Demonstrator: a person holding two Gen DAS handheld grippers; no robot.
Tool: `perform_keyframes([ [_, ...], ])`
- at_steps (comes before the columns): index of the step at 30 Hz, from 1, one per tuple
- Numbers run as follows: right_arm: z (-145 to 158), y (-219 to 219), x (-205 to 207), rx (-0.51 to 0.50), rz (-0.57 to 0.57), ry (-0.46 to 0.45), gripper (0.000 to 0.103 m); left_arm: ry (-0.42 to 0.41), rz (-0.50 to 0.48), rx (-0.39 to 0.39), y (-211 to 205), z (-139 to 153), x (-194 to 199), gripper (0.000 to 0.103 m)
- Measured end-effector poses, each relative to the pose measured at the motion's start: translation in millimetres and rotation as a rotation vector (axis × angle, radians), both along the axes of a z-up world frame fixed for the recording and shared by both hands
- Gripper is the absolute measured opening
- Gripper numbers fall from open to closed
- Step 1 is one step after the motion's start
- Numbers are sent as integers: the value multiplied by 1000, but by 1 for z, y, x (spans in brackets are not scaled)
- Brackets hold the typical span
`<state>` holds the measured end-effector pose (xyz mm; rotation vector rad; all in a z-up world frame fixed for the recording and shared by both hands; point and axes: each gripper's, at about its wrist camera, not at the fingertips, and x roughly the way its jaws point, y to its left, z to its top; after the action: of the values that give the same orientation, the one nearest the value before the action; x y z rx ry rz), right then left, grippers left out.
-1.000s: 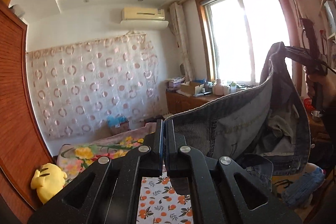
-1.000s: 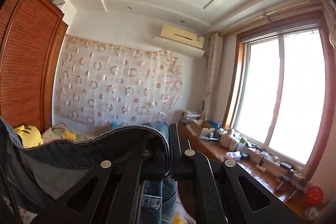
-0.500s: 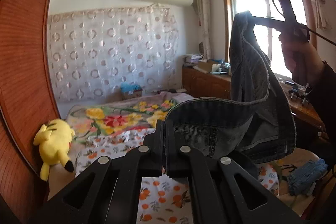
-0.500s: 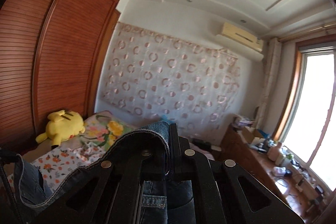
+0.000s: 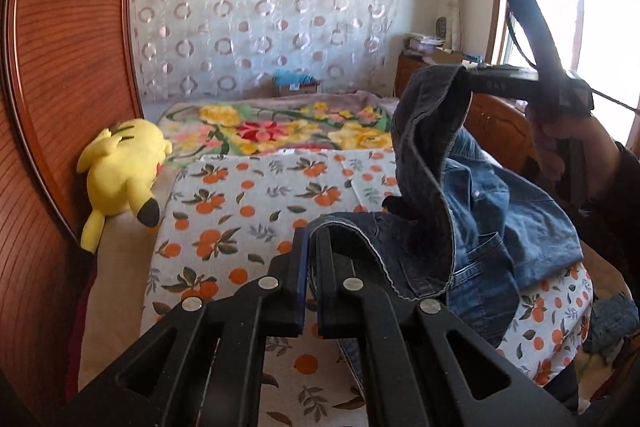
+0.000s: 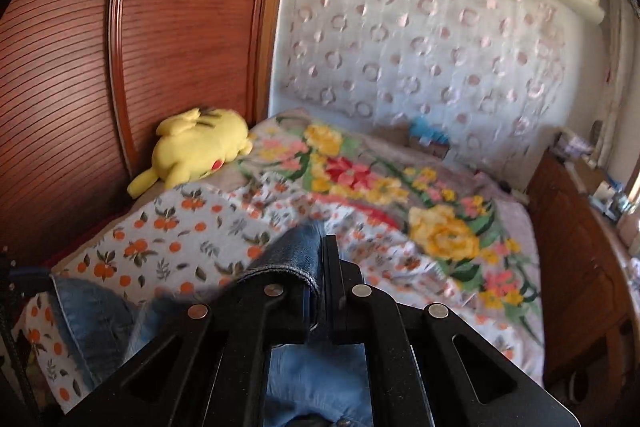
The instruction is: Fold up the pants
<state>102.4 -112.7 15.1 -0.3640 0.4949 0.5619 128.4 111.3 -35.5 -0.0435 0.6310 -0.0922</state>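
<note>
Blue denim pants hang by the waistband between my two grippers, and the bulk sags onto the orange-print sheet of the bed. In the left wrist view my left gripper is shut on one end of the waistband, low over the sheet. My right gripper is higher at the right in a person's hand and pinches the other end. In the right wrist view the right gripper has a denim fold between its fingers, and its jaws are opening. More denim lies at the lower left.
A yellow plush toy lies at the bed's left edge against a wooden wardrobe. A floral blanket covers the far half of the bed. A wooden dresser stands on the right. Another blue garment lies at the bed's right edge.
Both grippers have come down from near ceiling height towards the bed with the pants held between them. The pants' bulk now rests on the sheet. The right gripper swung left.
</note>
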Motion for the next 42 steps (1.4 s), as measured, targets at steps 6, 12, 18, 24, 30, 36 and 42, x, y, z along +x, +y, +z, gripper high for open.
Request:
perform_keyframes([
  [6,34,-51,82,23,57,97,42,8,31,-20,18,2,-3,29],
  [12,6,-105,88,58,30,87,46,-28,13,3,11,17,7,48],
  [18,-35,-150,64,68,-94,71,52,-3,-64,20,-24,19,37,50],
  [24,-56,-191,41,53,-225,94,55,61,-136,55,-63,8,83,50],
  [30,-69,-209,37,45,-314,116,56,125,-153,75,-82,-10,119,50],
  [36,-70,-210,42,79,-368,196,56,191,-123,87,-84,-33,139,50],
  [42,-71,-182,39,129,-344,262,56,244,-119,90,-85,-53,149,50],
])
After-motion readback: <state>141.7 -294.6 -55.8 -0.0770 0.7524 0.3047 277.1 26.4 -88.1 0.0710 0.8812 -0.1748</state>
